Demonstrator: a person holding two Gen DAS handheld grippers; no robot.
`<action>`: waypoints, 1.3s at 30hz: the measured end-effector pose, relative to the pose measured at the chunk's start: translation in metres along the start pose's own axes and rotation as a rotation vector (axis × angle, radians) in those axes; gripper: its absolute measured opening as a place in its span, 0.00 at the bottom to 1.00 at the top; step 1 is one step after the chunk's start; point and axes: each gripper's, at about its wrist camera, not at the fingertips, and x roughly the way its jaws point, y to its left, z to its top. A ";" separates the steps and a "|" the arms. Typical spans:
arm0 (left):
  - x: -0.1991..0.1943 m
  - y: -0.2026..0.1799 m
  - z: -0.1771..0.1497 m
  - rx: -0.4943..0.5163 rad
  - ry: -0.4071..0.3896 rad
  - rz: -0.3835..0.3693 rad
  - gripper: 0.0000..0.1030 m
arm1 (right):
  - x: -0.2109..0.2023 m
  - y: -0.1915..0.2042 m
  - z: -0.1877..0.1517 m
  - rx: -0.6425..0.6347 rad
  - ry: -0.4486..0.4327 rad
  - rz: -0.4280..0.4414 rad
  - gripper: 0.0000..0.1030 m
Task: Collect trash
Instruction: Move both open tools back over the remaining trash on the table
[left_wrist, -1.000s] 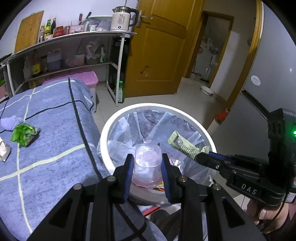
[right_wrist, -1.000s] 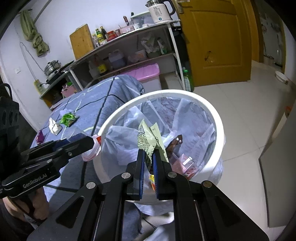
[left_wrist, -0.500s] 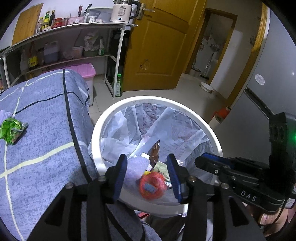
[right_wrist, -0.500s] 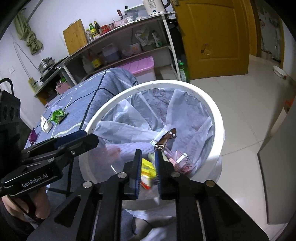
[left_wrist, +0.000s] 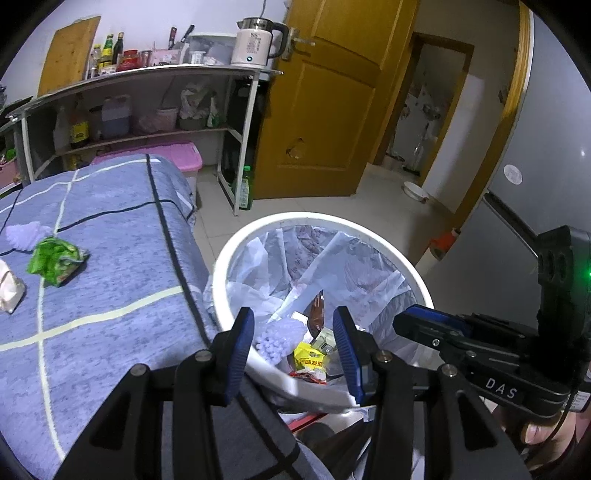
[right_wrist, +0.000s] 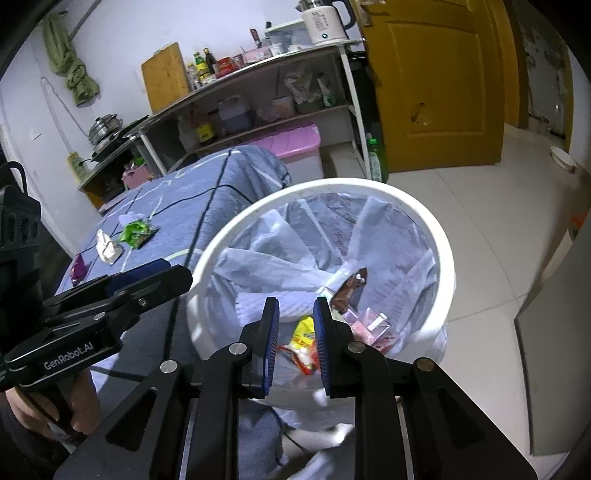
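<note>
A white round trash bin (left_wrist: 229, 254) (right_wrist: 441, 240) lined with a pale plastic bag stands beside the blue checked table (left_wrist: 110, 280). Inside lie a yellow snack packet (left_wrist: 309, 360) (right_wrist: 303, 328), a brown wrapper (left_wrist: 317, 308) (right_wrist: 349, 286) and a clear pink cup (right_wrist: 369, 326). My left gripper (left_wrist: 293, 341) is open and empty over the bin's near rim. My right gripper (right_wrist: 295, 332) is open and empty over the bin. On the table lie a green wrapper (left_wrist: 55, 260) (right_wrist: 135, 232), a crumpled white tissue (left_wrist: 9, 290) (right_wrist: 107, 247) and a purple wrapper (right_wrist: 77, 267).
A metal shelf rack (left_wrist: 147, 107) with bottles and a kettle (left_wrist: 255, 42) stands behind the table. A pink storage box (right_wrist: 288, 146) sits under it. A yellow door (left_wrist: 325, 103) is at the back. A grey fridge (left_wrist: 535, 206) stands right of the bin.
My left gripper opened and let the clear cup fall into the bin. My right gripper opened and dropped the green-white packet into the bin. Both grippers pulled back a little.
</note>
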 end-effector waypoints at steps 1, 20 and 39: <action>-0.003 0.002 -0.001 -0.002 -0.005 0.003 0.45 | -0.002 0.003 0.000 -0.007 -0.004 0.004 0.21; -0.063 0.020 -0.023 -0.023 -0.094 0.080 0.45 | -0.021 0.059 -0.010 -0.122 -0.034 0.084 0.29; -0.106 0.061 -0.048 -0.104 -0.139 0.180 0.45 | -0.018 0.105 -0.016 -0.211 -0.022 0.169 0.29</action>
